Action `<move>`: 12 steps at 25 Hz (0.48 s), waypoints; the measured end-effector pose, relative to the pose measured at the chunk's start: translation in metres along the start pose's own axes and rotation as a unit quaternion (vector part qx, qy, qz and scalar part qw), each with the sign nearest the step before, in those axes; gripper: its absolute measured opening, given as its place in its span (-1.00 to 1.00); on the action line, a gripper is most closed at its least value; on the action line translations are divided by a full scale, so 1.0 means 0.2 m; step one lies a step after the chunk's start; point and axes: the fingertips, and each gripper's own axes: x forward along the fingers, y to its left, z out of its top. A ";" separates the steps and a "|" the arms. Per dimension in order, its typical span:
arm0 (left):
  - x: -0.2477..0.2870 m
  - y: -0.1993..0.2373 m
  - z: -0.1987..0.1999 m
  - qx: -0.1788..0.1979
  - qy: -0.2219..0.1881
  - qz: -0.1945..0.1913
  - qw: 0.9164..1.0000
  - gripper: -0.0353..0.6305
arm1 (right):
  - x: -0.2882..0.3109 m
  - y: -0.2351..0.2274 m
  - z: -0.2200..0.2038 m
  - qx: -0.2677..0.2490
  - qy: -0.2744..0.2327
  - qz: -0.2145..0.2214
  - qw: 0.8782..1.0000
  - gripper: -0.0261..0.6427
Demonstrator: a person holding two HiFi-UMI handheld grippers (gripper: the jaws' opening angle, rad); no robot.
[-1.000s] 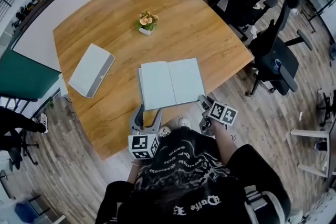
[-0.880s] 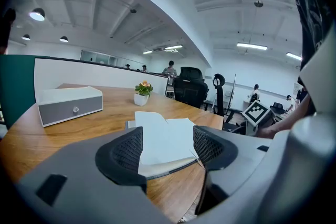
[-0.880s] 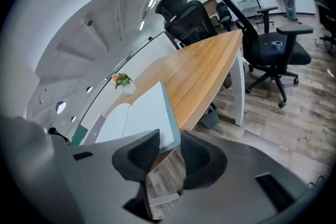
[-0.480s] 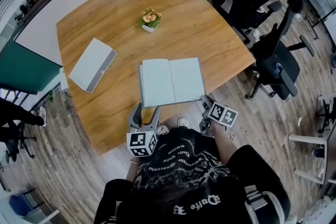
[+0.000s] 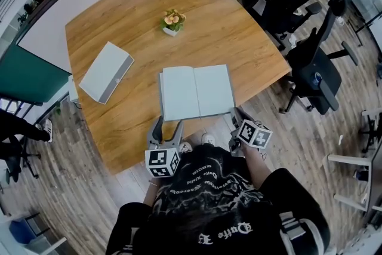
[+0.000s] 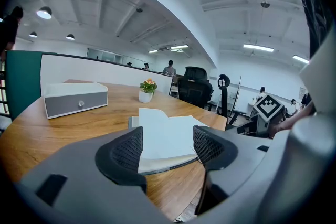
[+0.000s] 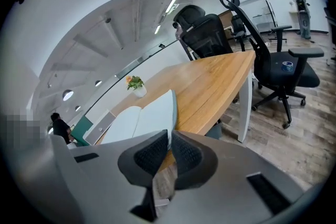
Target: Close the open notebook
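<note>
We are holding the left gripper with jaws apart before the notebook; the right gripper, jaws just closing, is clamping its near right corner.

Left gripper fingers apart; right gripper fingers just closing, pinching notebook corner.

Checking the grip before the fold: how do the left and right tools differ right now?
The left tool is open and grips nothing; the right tool has just been closing and pinches the notebook at its right corner. Both sit at the table's near edge.
</note>
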 end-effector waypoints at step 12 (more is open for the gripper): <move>0.02 -0.01 -0.01 -0.002 0.004 -0.008 1.000 0.07 | -0.10 0.23 0.15 -0.038 -0.048 0.071 0.996 -0.83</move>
